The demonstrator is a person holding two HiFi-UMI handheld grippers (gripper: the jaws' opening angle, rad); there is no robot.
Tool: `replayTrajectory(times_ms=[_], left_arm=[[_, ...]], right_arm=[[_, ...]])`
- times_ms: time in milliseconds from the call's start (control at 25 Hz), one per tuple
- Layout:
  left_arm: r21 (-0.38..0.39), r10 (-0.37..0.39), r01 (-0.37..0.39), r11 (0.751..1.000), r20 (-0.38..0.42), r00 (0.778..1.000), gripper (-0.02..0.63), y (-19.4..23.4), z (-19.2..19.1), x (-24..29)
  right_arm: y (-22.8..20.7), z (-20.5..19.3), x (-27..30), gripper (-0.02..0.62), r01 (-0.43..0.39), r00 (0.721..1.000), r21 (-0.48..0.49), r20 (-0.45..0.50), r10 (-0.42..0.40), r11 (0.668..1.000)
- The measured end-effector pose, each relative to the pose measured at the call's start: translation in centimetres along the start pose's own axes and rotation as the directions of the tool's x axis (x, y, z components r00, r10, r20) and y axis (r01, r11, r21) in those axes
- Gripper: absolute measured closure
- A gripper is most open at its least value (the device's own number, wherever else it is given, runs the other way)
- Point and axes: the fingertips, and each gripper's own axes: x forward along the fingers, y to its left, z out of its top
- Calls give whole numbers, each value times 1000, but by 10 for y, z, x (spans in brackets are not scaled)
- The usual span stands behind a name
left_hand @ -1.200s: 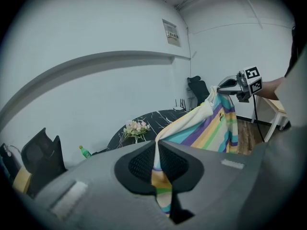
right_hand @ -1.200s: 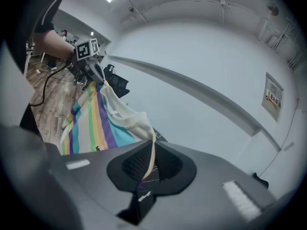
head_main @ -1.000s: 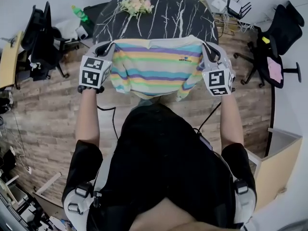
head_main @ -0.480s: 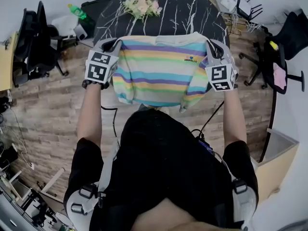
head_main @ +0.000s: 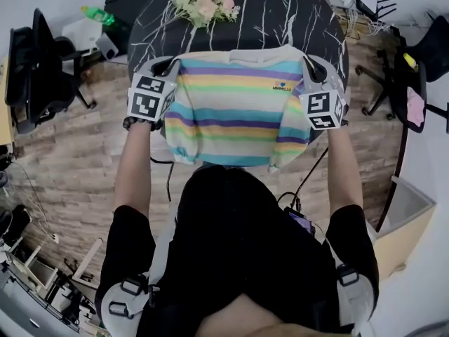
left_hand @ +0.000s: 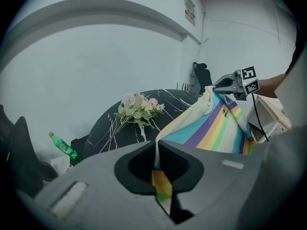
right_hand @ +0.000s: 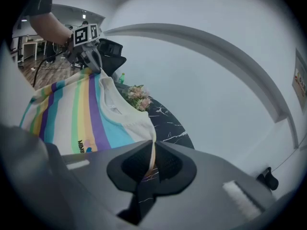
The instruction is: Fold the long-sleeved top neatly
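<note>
The striped long-sleeved top (head_main: 235, 104), pastel bands with a cream collar and a small chest logo, hangs stretched between my two grippers over the near edge of the round black marble table (head_main: 280, 12). My left gripper (head_main: 167, 66) is shut on the top's left shoulder, and its own view shows the cloth (left_hand: 211, 121) pinched between the jaws (left_hand: 157, 150). My right gripper (head_main: 307, 63) is shut on the right shoulder, with the cream fabric (right_hand: 103, 116) running into its jaws (right_hand: 153, 150). The sleeves are folded behind and hang at the lower corners.
A bunch of pale flowers (head_main: 207, 2) lies on the table's far side. Black office chairs stand left (head_main: 31, 69) and right (head_main: 407, 83) on the wooden floor. A green bottle (head_main: 98, 14) sits far left. A cardboard box (head_main: 403, 223) stands near right.
Both grippers have carried the top forward and down toward the table. The garment now hangs lower and spreads wider over the table's near edge.
</note>
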Motion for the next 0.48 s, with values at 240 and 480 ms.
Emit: replayTrajectory(times_ms=[240, 480], left_arm=[[21, -19, 21, 1000, -60, 998, 588, 23, -5, 45], [24, -29, 31, 999, -102, 994, 588, 36, -14, 71]], right_arm=[[0, -22, 53, 580, -14, 997, 15, -77, 16, 1000], [3, -30, 84, 580, -20, 993, 3, -116, 20, 1000]])
